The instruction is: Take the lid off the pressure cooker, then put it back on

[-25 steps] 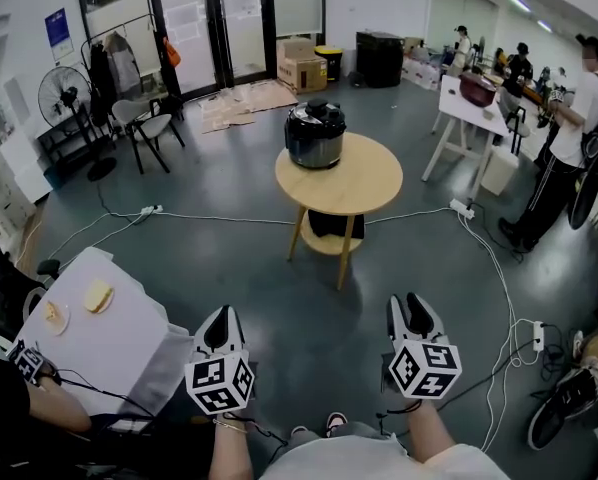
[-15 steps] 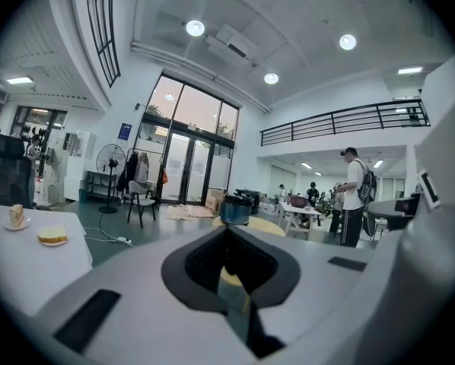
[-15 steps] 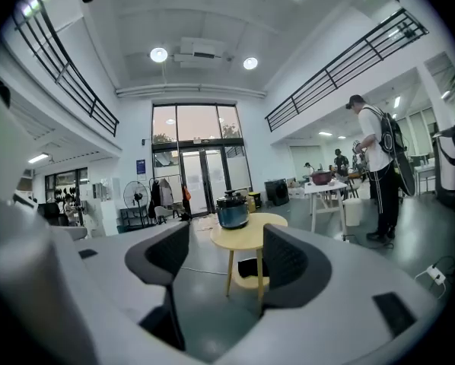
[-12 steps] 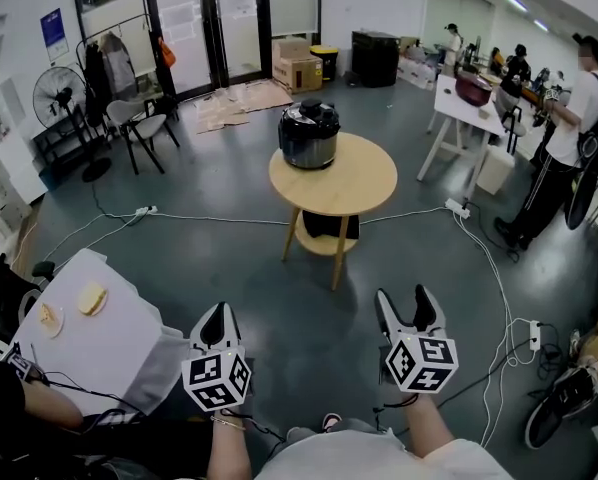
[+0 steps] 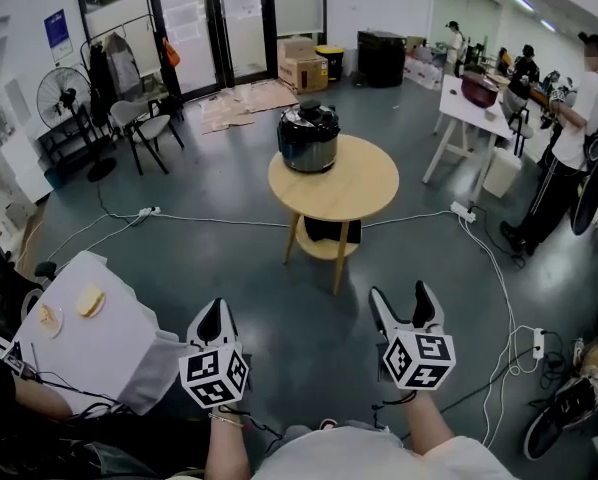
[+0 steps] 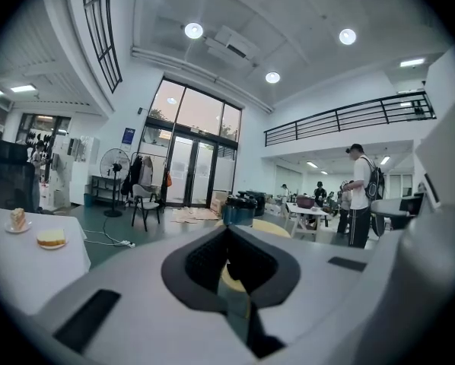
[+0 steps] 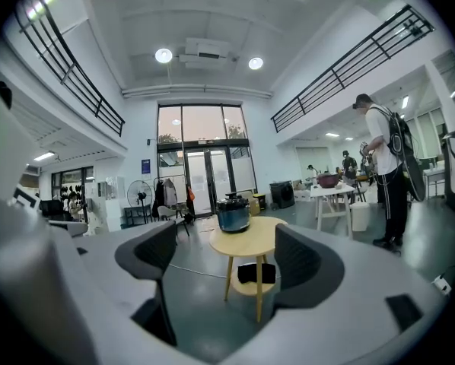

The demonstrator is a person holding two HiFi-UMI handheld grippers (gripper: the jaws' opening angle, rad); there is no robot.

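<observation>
1. Head view: the pressure cooker (image 5: 308, 138) is sitting with its lid (image 5: 309, 114) on, at the far left edge of the round wooden table (image 5: 351, 190). It is straight ahead of the person and well apart from both tools. It is lying about midway between the left gripper (image 5: 216, 311), whose jaws are pressing together on nothing, and the right gripper (image 5: 401, 298), whose jaws are gaping wide and empty. Neither is looking nearer.
2. Left gripper view: the closed tips are pointing almost level at the round wooden table (image 6: 272, 227), and the pressure cooker (image 6: 237, 207) is showing just above them, slightly right.
3. Right gripper view: its jaws have just been opening, with nothing between them, and they are framing the distant pressure cooker (image 7: 233, 214) dead centre. To my eye, closing that gap is coming first.
</observation>
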